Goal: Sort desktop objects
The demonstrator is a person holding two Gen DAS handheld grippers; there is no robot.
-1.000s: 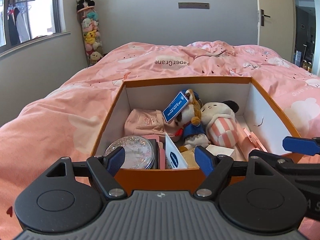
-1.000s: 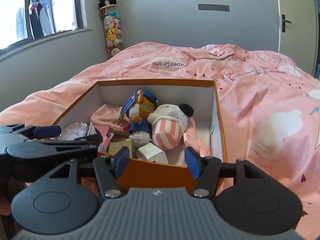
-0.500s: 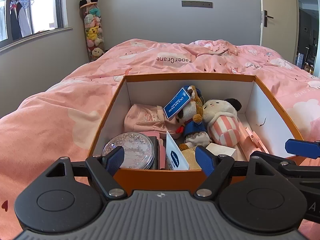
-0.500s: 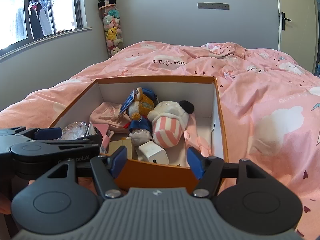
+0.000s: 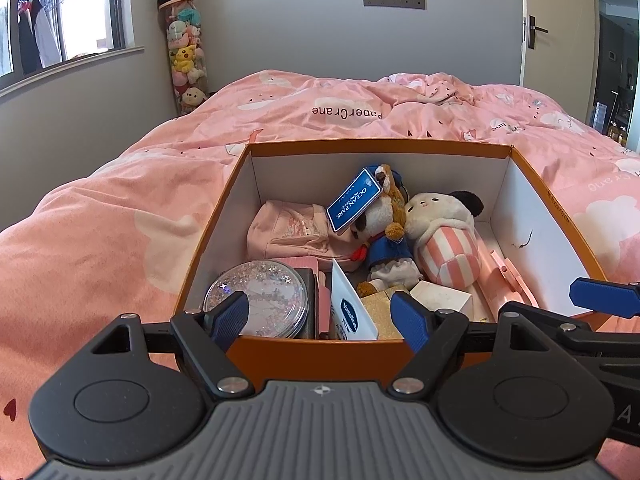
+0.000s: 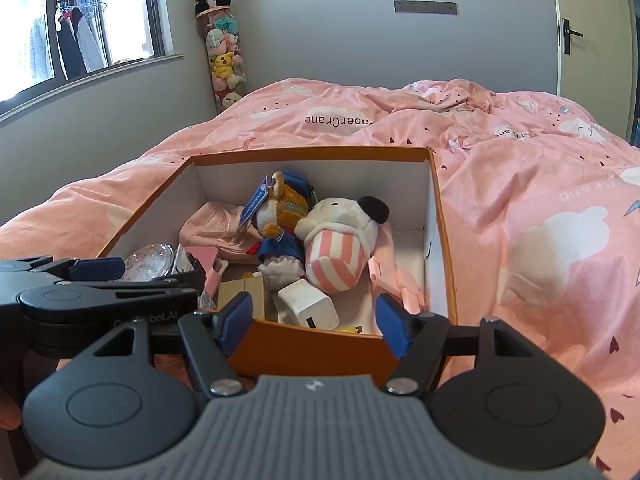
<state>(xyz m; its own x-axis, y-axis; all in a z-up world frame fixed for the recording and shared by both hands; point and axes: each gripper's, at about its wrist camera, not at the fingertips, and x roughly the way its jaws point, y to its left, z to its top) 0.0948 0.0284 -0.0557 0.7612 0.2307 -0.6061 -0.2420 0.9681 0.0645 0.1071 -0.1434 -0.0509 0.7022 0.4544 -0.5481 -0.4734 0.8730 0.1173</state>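
Observation:
An orange box (image 5: 320, 350) with white inner walls sits on the pink bed, also in the right wrist view (image 6: 304, 354). It holds a striped pink-and-white plush (image 5: 446, 236), a dog plush with a blue tag (image 5: 386, 224), a pink pouch (image 5: 288, 228), a glitter disc (image 5: 260, 300), a Vaseline packet (image 5: 350, 314), a white charger (image 6: 306, 306) and pink plastic pieces (image 6: 400, 280). My left gripper (image 5: 320, 316) is open and empty at the box's near wall. My right gripper (image 6: 314, 322) is open and empty at the near wall, to the right of the left one.
The pink duvet (image 5: 120, 232) surrounds the box. A tall clear tube of plush toys with a panda on top (image 5: 182, 44) stands in the far left corner. A window (image 6: 80, 24) is on the left, a door (image 5: 560, 20) on the right.
Both views have risen and tilted slightly, so the box sits a little lower and closer in view. The box contents have not moved. Both grippers stay open.

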